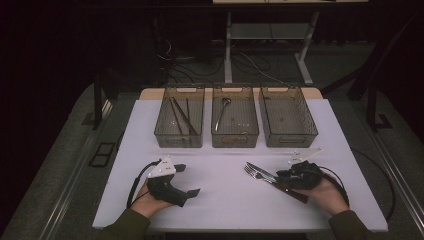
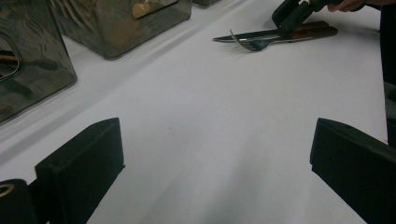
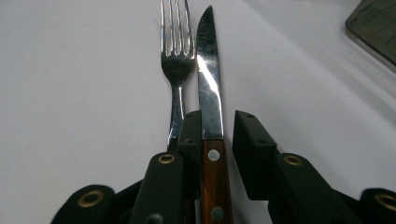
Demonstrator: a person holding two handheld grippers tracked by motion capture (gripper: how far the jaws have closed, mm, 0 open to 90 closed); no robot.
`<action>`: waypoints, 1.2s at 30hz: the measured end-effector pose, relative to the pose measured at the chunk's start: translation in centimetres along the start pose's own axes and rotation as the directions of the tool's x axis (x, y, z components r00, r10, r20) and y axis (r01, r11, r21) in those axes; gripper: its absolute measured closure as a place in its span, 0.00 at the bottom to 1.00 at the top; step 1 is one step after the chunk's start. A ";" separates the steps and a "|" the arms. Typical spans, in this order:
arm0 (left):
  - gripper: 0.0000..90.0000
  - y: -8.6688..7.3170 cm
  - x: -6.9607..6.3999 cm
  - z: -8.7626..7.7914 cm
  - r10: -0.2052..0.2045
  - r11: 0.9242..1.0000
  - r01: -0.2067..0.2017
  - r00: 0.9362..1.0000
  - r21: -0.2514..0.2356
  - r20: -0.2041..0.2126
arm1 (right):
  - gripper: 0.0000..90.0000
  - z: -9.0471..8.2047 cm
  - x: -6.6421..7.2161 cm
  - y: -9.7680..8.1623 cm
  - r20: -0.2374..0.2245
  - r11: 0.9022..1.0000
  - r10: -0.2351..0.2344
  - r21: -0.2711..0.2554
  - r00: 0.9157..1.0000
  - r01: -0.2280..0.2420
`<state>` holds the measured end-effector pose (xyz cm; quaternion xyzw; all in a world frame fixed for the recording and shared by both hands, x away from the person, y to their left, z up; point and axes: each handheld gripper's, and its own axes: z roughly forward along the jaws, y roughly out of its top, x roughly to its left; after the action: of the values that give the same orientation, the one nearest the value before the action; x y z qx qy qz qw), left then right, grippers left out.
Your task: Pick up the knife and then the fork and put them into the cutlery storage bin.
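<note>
A knife with a brown riveted handle and a steel fork lie side by side on the white table, at the front right. My right gripper straddles the knife at the top of its handle. One jaw stands between fork and knife, against the knife. The other jaw stands a small gap off the knife's far side, so the gripper is open. In the high view this gripper rests low over the knife. My left gripper sits at the front left, wide open with nothing between its jaws.
Three smoky see-through bins stand in a row at the back. The left bin holds long thin sticks, the middle bin a spoon, and the right bin has a bare floor. Table edges run close behind both hands.
</note>
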<state>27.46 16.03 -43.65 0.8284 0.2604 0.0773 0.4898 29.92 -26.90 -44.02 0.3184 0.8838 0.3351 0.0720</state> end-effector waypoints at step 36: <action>0.02 0.0 -0.1 0.1 0.001 1.000 -0.001 1.000 0.001 0.008 | 0.82 0.3 0.4 -1.0 0.038 0.999 -0.033 -0.024 0.999 0.034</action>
<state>27.45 15.85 -43.69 0.8291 0.2580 0.0742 0.4904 29.22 -27.08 -44.83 0.3088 0.8834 0.3385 0.0983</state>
